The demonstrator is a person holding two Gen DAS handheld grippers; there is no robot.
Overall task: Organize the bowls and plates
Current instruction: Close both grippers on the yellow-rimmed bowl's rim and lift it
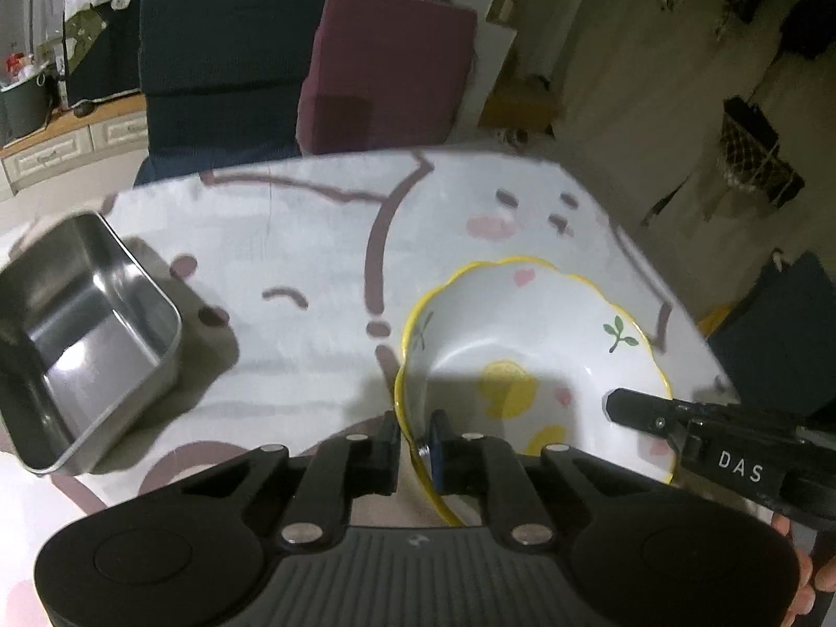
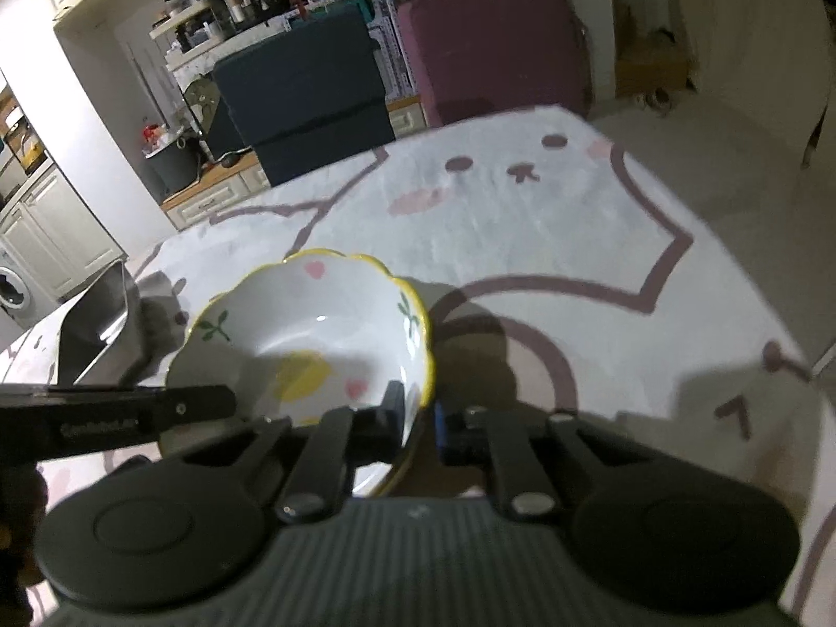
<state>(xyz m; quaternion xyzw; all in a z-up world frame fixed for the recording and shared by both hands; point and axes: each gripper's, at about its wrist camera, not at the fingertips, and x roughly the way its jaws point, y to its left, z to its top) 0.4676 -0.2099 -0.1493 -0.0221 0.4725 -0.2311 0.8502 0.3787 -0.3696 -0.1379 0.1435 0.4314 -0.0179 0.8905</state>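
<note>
A white bowl (image 1: 527, 345) with a scalloped yellow rim and lemon, heart and leaf prints is held above the table. My left gripper (image 1: 415, 439) is shut on its near left rim. My right gripper (image 2: 418, 418) is shut on its near right rim, and the bowl (image 2: 313, 324) fills the middle of the right wrist view. The right gripper's finger (image 1: 648, 410) also reaches in from the right in the left wrist view. The left gripper's finger (image 2: 157, 405) reaches in from the left in the right wrist view.
A square steel tray (image 1: 78, 334) stands on the table at the left; its corner (image 2: 99, 318) shows in the right wrist view. The table carries a white cloth (image 2: 522, 240) with pink cartoon lines. Dark blue (image 1: 224, 68) and maroon (image 1: 386, 68) seats stand beyond the far edge.
</note>
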